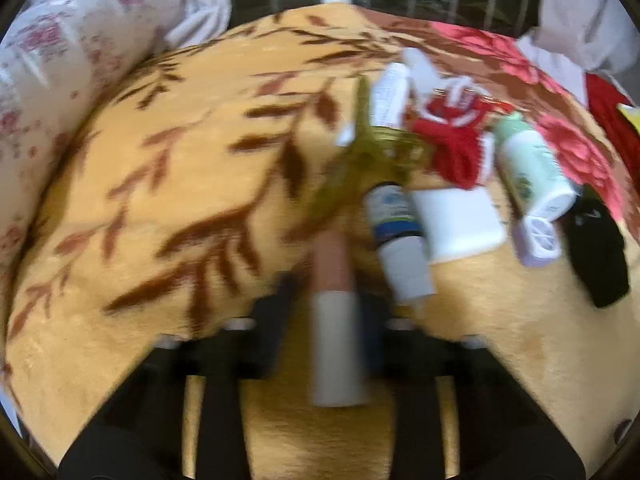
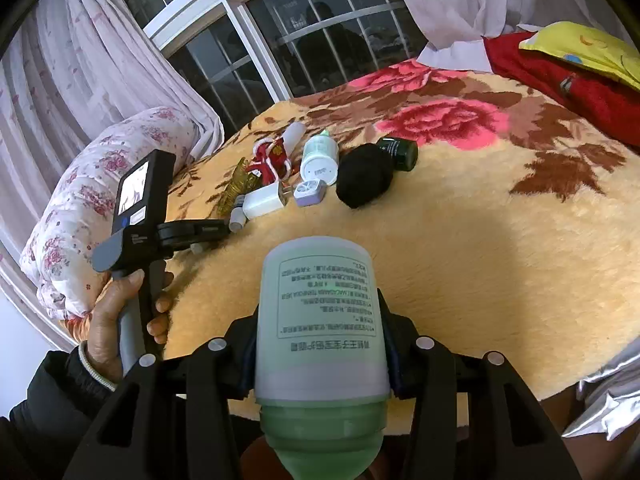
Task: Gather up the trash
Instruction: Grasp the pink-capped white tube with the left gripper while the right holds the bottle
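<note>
Where the right gripper [image 2: 322, 344] closes, its two black fingers clamp a pale green plastic bottle [image 2: 320, 320] by the sides, cap end toward the camera, printed label upside down. The bottle is a smooth, translucent cylinder with a darker green cap, held above the plush blanket [image 2: 480, 248].

The left gripper [image 1: 332, 308] grips a small tube [image 1: 338, 320], white at the near end and pinkish at the far end; the view is motion-blurred, so finer detail is lost. A hand [image 2: 116, 320] holds this gripper's handle at the bed's left edge.

Beyond, a cluster of trash lies on the fuzzy orange blanket with brown leaves and pink roses: one white dropper bottle [image 1: 400, 240] with a blue label, one white square charger block [image 1: 460, 224], one lavender case [image 1: 538, 242], one white-and-mint bottle [image 1: 532, 168], one red-and-white cord tangle [image 1: 452, 136], one gold foil wrapper [image 1: 368, 156], one black cloth bundle [image 2: 364, 178], and one dark green jar [image 2: 398, 152] touching it. A floral quilt roll [image 2: 100, 200] lies left.
</note>
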`<state>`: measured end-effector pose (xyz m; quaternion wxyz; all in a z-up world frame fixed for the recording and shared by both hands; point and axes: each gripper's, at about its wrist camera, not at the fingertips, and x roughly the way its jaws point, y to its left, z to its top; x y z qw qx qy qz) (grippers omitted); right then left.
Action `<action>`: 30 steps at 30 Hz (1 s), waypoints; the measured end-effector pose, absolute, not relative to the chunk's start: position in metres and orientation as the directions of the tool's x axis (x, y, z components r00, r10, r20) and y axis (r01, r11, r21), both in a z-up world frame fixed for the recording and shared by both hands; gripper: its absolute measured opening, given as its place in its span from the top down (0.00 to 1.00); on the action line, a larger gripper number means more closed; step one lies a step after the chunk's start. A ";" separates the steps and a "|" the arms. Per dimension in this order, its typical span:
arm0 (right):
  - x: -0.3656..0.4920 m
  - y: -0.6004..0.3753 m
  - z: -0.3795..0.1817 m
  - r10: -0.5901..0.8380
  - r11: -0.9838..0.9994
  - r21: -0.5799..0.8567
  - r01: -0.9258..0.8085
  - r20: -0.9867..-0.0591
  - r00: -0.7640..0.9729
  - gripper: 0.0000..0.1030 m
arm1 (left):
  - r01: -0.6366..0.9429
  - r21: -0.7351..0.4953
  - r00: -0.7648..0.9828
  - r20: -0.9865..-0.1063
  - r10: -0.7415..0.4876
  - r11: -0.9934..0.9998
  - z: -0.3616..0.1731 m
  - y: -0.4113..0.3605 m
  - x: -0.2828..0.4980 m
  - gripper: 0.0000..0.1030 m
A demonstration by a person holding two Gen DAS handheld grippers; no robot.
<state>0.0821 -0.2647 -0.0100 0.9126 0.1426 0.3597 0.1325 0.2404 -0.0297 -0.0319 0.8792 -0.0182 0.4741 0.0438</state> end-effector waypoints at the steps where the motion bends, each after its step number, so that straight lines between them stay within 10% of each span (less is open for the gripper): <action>1: 0.082 -0.265 -0.010 0.345 0.924 0.357 -0.139 -0.619 0.705 0.54 | -0.078 0.025 0.554 -0.830 0.064 0.997 -0.032 -0.033 0.239 0.83; 16: 0.062 -0.247 -0.004 0.347 0.930 0.324 -0.173 -0.621 0.702 0.54 | 0.064 -0.168 0.650 -0.741 -0.169 0.984 -0.001 -0.020 0.150 0.83; 30: 0.016 -0.210 -0.004 0.371 0.928 0.274 -0.251 -0.641 0.672 0.54 | 0.072 -0.098 0.684 -0.719 -0.121 0.993 0.006 -0.021 0.034 0.83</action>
